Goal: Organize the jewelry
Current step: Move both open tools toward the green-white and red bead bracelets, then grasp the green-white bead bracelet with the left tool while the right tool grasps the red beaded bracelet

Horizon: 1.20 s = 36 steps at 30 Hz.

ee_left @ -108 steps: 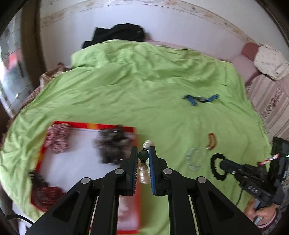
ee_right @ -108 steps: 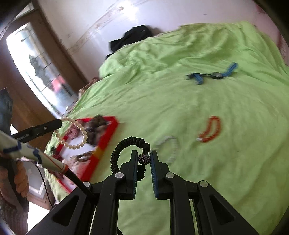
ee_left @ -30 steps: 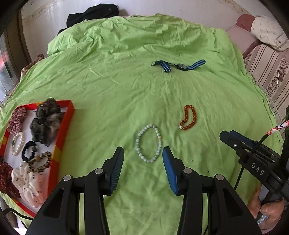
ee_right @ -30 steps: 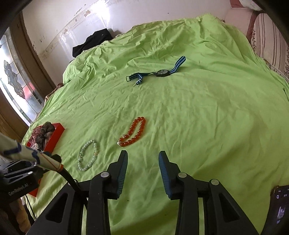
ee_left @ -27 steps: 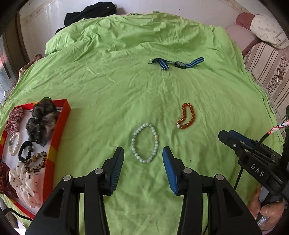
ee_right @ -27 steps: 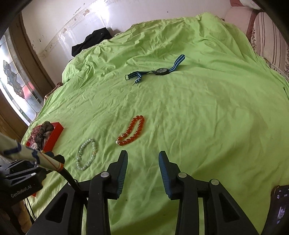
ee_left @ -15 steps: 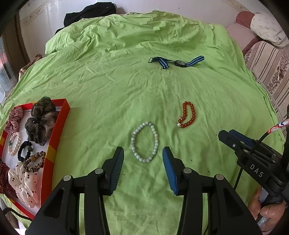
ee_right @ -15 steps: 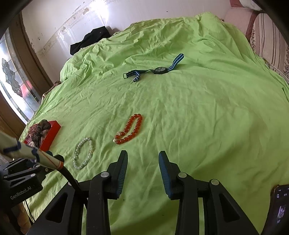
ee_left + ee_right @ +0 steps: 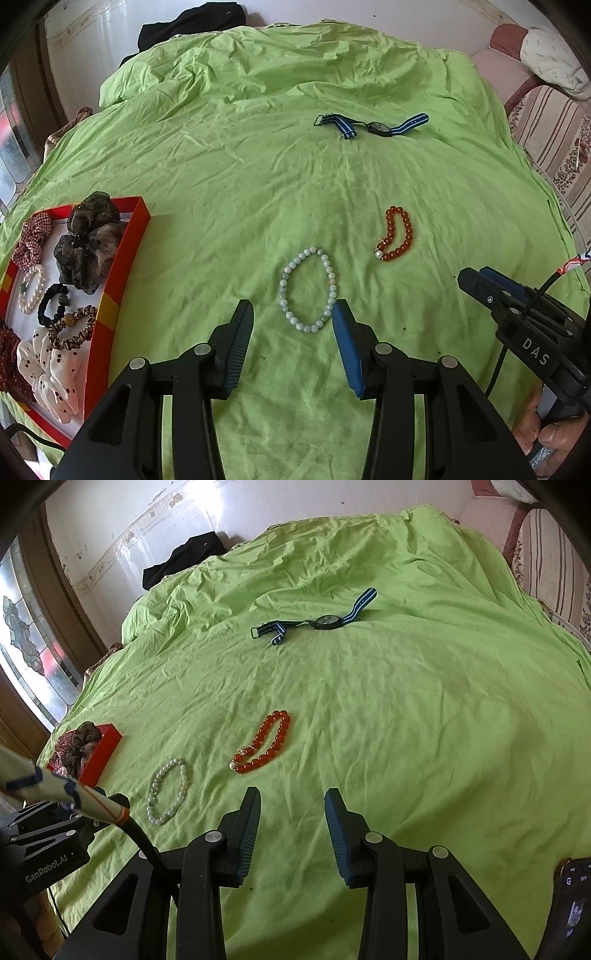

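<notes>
On the green bedspread lies a pale green bead bracelet just ahead of my open left gripper, its near end between the fingertips but untouched. An orange bead bracelet lies to its right; in the right wrist view the same orange bracelet sits ahead and left of my open, empty right gripper. A blue striped watch lies farther back. At the left stands a red-rimmed tray holding scrunchies, a pearl bracelet and a black beaded band.
The other gripper's body and a hand sit at the lower right of the left wrist view. Black clothing lies at the bed's far end. A striped sofa borders the right, a window the left.
Seconds ago both grippers carried bracelets toward the tray; those now lie in it and both grippers are open over the bedspread. Over the last second the views have barely shifted.
</notes>
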Each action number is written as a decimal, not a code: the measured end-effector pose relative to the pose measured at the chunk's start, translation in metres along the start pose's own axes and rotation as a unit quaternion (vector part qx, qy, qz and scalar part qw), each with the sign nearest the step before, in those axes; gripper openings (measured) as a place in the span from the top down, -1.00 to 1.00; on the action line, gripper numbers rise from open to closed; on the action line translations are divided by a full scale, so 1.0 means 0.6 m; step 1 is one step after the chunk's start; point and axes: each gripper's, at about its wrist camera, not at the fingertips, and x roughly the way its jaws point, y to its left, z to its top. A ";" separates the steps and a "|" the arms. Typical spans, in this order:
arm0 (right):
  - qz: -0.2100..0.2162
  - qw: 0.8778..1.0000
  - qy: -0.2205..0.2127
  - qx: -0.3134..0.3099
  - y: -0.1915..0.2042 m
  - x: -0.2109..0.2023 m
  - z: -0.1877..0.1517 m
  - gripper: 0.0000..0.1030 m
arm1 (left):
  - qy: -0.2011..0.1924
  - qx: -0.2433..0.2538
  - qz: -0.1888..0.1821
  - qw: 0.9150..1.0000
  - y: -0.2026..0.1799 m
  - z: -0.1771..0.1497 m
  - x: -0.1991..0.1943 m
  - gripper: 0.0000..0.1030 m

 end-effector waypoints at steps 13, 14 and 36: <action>-0.001 1.000 -0.001 0.000 -0.001 0.000 0.000 0.23 | 0.001 0.002 0.002 1.000 0.003 0.002 0.006 0.15; -0.002 1.000 -0.002 0.003 -0.004 0.000 0.000 0.23 | 0.001 0.001 0.002 1.000 0.005 0.005 0.007 0.15; 0.058 0.995 0.006 0.077 -0.051 0.047 0.005 0.23 | 0.031 0.026 -0.038 0.998 0.041 0.033 0.117 0.14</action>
